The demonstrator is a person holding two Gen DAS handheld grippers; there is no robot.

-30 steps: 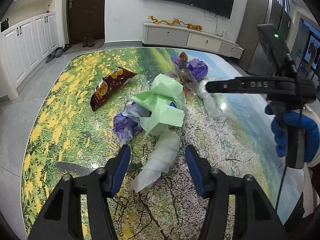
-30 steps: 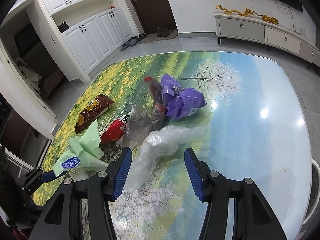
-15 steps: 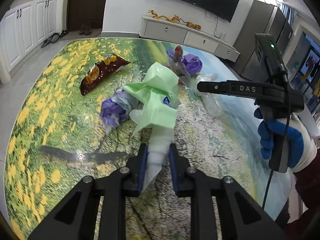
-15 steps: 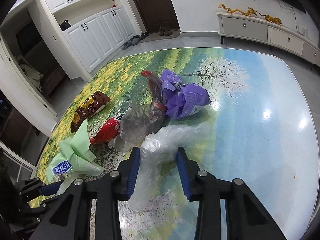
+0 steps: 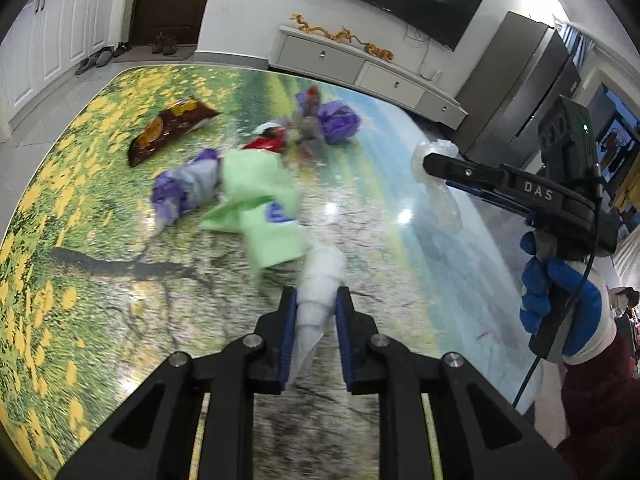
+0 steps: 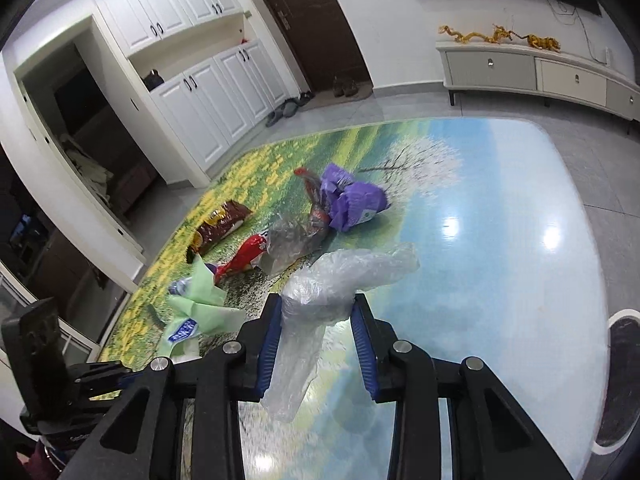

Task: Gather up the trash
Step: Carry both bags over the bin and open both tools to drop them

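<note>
The left gripper (image 5: 316, 312) had its jaws pinched on the white tail of the green bag (image 5: 260, 216), which trailed away from the jaws across the tabletop (image 5: 100, 280) toward the trash pile. The right gripper (image 6: 316, 332) had its jaws clamped on the crumpled clear plastic bag (image 6: 320, 292), part of which hung below the jaws and part of which spread beyond them above the tabletop. Taking the green bag as the landmark: a purple-and-grey wrapper (image 5: 184, 184) lay touching its far-left side; a brown snack packet (image 5: 168, 128) lay well beyond it, apart from the pile; a red wrapper (image 5: 268, 142) lay just beyond it; and a purple bag (image 5: 338, 120) lay farther beyond, next to the red wrapper. A blue-gloved hand (image 5: 556, 292) held the right gripper's handle, to the right of the green bag.
</note>
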